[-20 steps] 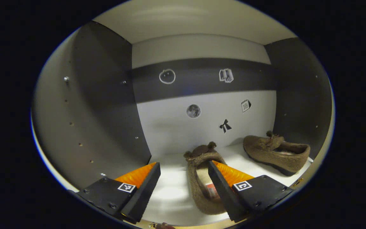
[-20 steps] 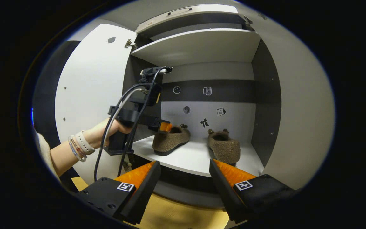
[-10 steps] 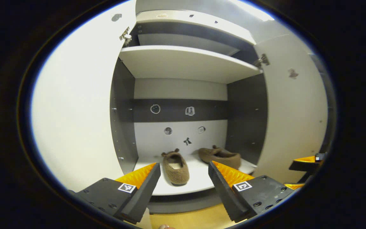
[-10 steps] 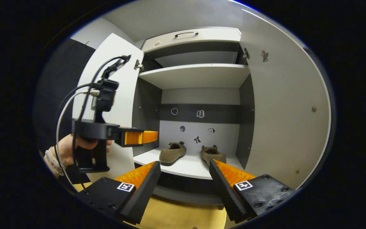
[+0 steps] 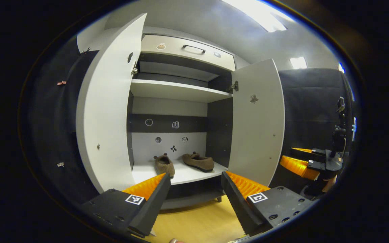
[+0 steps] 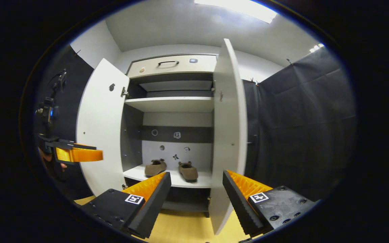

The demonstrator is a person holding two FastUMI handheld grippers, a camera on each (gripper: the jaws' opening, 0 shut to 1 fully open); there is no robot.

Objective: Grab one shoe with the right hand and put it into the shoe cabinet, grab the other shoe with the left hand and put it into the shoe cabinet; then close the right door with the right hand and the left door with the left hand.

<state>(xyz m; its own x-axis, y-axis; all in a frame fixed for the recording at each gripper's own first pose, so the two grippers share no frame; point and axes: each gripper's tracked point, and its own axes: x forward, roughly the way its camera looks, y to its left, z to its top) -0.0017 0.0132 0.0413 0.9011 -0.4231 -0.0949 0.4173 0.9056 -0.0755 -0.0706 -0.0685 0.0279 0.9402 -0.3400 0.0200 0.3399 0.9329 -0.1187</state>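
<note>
The left gripper [image 5: 194,192] and the right gripper [image 6: 196,192] are both gaping wide and holding nothing. Two fuzzy brown shoes, one [image 5: 165,165] beside the other [image 5: 198,161], are sitting on the white shelf [image 5: 184,173] inside the shoe cabinet [image 5: 181,91]. The left door [image 5: 108,111] and right door [image 5: 257,121] are standing open. No writing is showing clearly enough to read.

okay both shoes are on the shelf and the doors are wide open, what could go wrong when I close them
1. The right door stands edge-on just ahead of the open right gripper; a push near its edge might slip off.
2. The shoes sit toward the shelf front; if a heel overhangs, a door could catch it.
3. Swinging the left door first could cross the other door's path.
</note>
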